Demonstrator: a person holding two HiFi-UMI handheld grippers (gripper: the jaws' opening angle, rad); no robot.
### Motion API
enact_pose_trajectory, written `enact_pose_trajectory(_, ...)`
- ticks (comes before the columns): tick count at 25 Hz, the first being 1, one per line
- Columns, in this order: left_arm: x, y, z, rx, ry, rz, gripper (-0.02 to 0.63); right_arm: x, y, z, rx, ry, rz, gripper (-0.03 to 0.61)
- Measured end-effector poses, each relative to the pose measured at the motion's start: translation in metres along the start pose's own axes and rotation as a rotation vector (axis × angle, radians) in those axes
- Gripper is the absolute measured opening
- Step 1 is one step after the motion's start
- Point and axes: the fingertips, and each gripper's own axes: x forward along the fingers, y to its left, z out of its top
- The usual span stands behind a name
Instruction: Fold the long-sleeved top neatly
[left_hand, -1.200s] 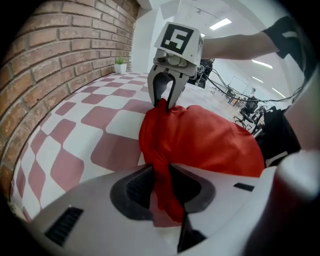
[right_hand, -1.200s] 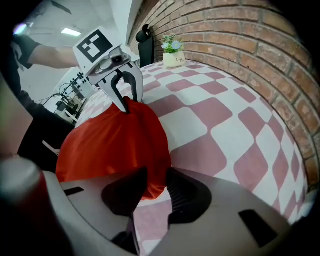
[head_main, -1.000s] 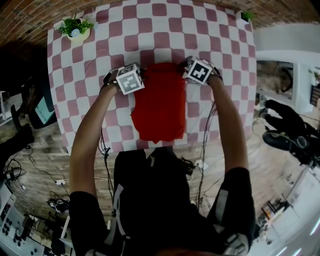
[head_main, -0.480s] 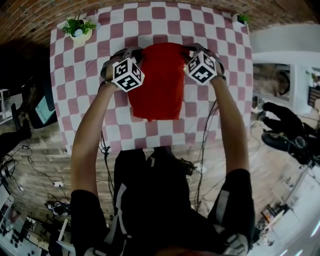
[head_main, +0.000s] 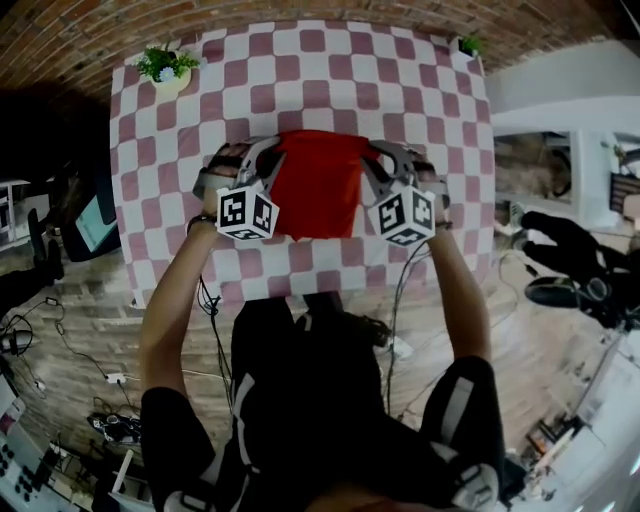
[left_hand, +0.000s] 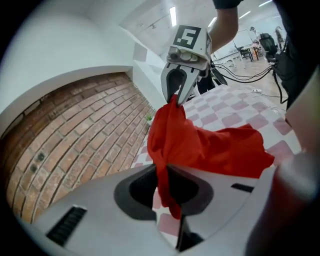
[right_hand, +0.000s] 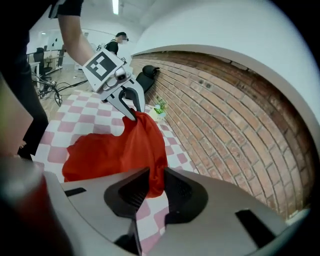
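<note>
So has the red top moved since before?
Yes. The red top has been lifted; its lower edge, earlier at the near edge of the checkered tablecloth, now sits further in.

I work in a lab or open office rather than a home. My surface (head_main: 330, 70) has a checked cloth and stands by a brick wall (right_hand: 225, 110), but cables (left_hand: 240, 75) trail across the floor (head_main: 85, 300). Strip lights (left_hand: 173, 15) line the white ceiling, and chairs (left_hand: 265, 40) and desks fill the open room beyond.
</note>
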Motion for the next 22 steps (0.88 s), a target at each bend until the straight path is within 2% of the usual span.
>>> enact_pose_trajectory(9,-0.042,-0.078,0.007,0.126,-0.002,-0.005,0.054,-0.04,0.095,-0.021,-0.049,0.022,0.036,0.081)
enact_pose_trajectory(16,-0.055,-0.14,-0.009,0.215,0.022,-0.111,0.054,-0.049,0.157,-0.036,-0.066,0.056,0.106,0.081)
enact_pose_trajectory(22,-0.051,-0.167,-0.025,0.282,0.063,-0.17,0.054,-0.04,0.197,-0.048,-0.093,0.099,0.178,0.081)
